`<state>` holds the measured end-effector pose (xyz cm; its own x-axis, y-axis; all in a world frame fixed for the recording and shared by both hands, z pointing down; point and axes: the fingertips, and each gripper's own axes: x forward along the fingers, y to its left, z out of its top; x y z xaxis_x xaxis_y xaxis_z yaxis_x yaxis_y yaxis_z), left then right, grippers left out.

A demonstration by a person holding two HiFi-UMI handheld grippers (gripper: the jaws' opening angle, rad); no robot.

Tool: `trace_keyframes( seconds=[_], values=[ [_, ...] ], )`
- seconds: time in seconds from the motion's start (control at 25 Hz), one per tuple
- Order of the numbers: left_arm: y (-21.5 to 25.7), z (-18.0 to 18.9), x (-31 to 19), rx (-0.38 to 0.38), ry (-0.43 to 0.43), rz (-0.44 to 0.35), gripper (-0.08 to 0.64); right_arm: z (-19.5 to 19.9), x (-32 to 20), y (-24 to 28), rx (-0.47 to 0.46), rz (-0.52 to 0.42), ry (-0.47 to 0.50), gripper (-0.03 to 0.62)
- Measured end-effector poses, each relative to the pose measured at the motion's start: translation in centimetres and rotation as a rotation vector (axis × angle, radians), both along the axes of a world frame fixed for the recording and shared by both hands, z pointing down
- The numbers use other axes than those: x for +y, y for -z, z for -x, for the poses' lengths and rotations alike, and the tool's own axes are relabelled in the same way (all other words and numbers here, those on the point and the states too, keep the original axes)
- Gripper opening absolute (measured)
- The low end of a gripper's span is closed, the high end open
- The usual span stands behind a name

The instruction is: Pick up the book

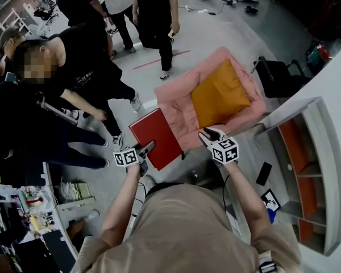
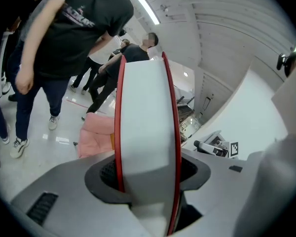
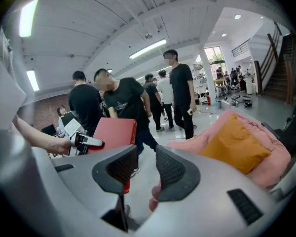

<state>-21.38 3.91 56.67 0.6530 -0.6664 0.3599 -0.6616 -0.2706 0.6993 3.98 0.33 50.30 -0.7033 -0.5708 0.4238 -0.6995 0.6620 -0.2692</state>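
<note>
Red book (image 1: 155,136) is up off the floor at 7 o'clock from the pink armchair (image 1: 176,104). The left hand-held gripper (image 1: 142,151) clamps its near edge and bears its whole weight. The right hand-held gripper (image 1: 211,134), at 3 o'clock of the book, is open and empty, likely free to steady it.

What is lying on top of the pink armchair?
An orange cushion lies on the pink armchair, filling most of its seat. The part of the seat under the cushion is covered, so anything beneath it cannot be seen.
</note>
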Motion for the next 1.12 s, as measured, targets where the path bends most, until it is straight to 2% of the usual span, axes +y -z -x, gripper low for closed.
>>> trace_keyframes(
  seconds=[0.16, 0.4, 0.92, 1.12],
  values=[
    [-0.6, -1.6, -0.3, -0.017, -0.028, 0.012, 0.252, 0.2, 0.9, -1.0, 0.011, 0.010, 0.018, 0.127],
    [-2.0, -4.6, 1.0, -0.019, -0.073, 0.074, 0.252, -0.3, 3.1, -3.8, 0.044, 0.059, 0.039, 0.127],
    [-6.1, -8.3, 4.3, -0.032, -0.168, 0.178, 0.252, 0.7, 7.2, -9.0, 0.088, 0.168, 0.088, 0.127],
    [-6.7, -8.7, 4.8, -0.055, -0.210, 0.179, 0.252, 0.1, 8.0, -9.6, 0.127, 0.178, 0.075, 0.127]
  ],
)
